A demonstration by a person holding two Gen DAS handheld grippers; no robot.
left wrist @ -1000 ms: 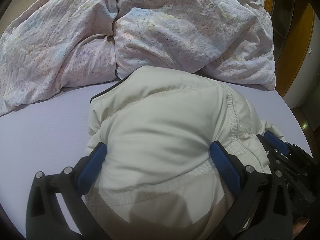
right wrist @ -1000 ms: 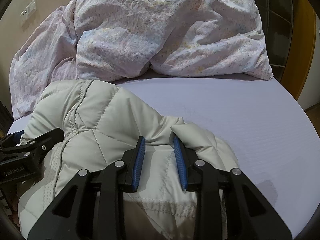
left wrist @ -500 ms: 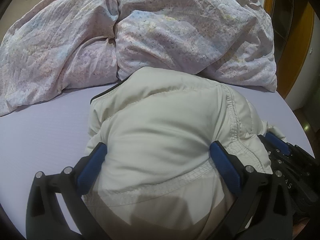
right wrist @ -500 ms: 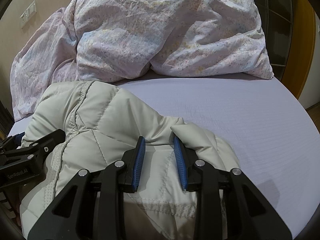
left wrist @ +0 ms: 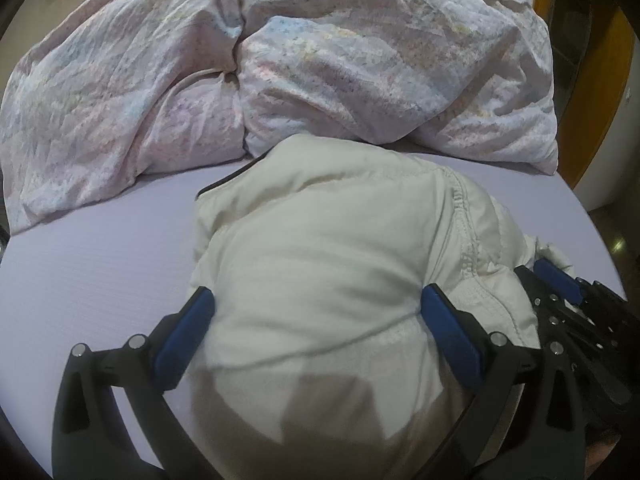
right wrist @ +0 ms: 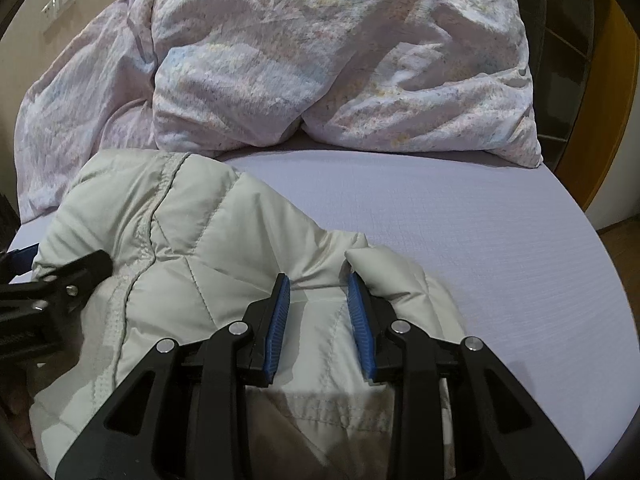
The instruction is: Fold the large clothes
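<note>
Since a second ago I see almost no change: my left gripper (left wrist: 316, 308) still clamps wide around the bunched cream puffer jacket (left wrist: 332, 248) on the lilac bed sheet (left wrist: 100, 248), and my right gripper (right wrist: 316, 296) still pinches a narrower fold. Only my right view shows the wall switch (right wrist: 60, 2); only the left shows the jacket's dark-edged far corner below the floral duvet (left wrist: 360, 60).

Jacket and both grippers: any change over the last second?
No visible change. The left gripper still straddles the bundled jacket with its jaws wide, and the right gripper still pinches a fold of it. The jacket lies in the same spot on the bed sheet, the duvet behind it.
</note>
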